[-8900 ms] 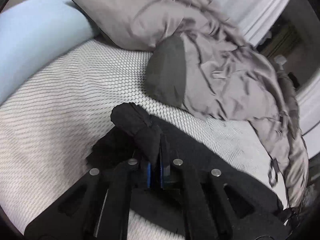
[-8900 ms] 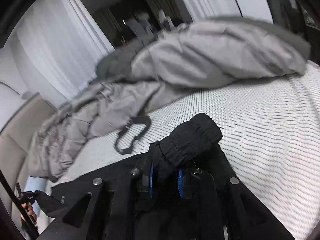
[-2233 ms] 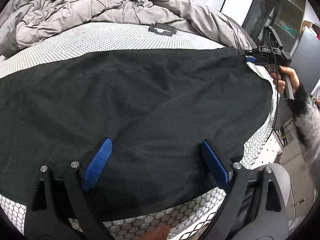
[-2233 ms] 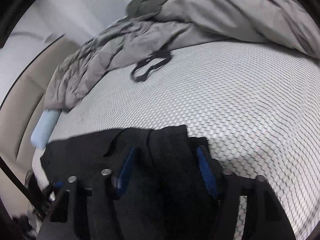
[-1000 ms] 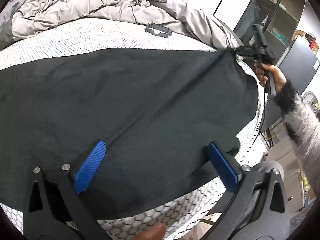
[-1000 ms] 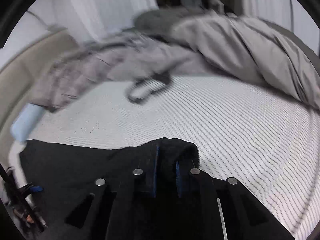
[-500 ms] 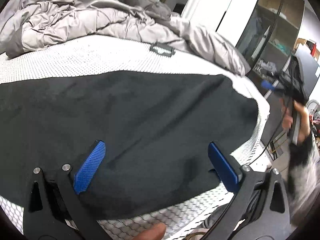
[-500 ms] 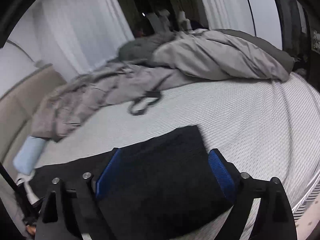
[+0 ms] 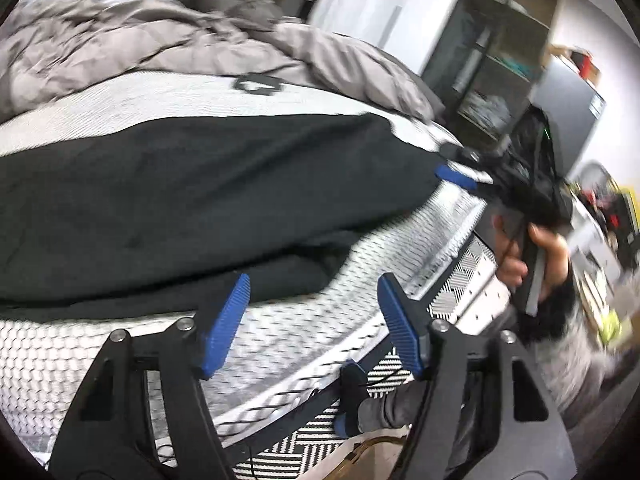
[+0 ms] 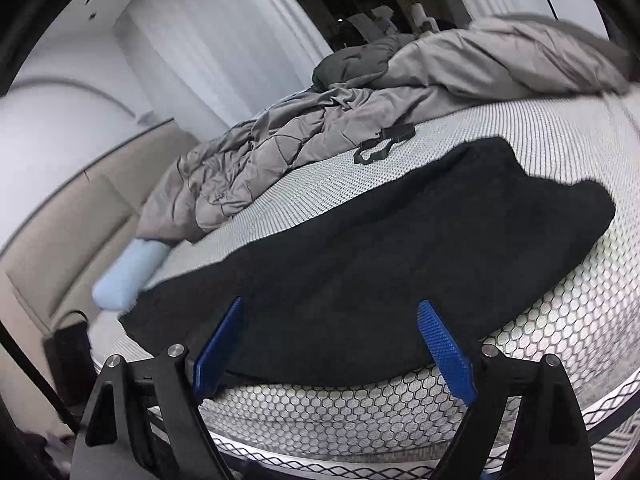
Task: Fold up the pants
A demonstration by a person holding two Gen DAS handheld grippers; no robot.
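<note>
- Black pants [image 10: 400, 256] lie spread flat on the bed's mesh mattress [image 10: 560, 320], near its front edge; they look laid out, no fold made yet as far as I can judge.
- My left gripper [image 9: 312, 324] has just been closing, now at a middling gap, nothing between the pads; the near hem of the pants [image 9: 200, 208] sits just beyond the left pad, bare mattress [image 9: 304, 320] under the gap.
- My right gripper [image 10: 332, 344] stands wide with no cloth pinched; its jaws have just been opening. Pants edge lies just ahead, between the pads' line of sight.
- In the left view my right hand [image 9: 532, 256] holds the right gripper [image 9: 460, 174] off the bed corner, beside the pants' far end.
- Risk: left gripper shutting on air or on mattress mesh, since the hem is off to one side of the gap.
- Risk: grabbing only the top layer; the hem shows a doubled lip in the left view, so a shallow pinch could split layers and skew the fold.
- Risk: uneven grabs at the two ends would drag the cloth off the near edge, it is close to it.
- Grey duvet [image 10: 320, 140] and a black strap [image 10: 384, 142] lie behind, well apart; folding away from me could bring the cloth toward the strap.
- Left view is blurred, contact hard to read.
</note>
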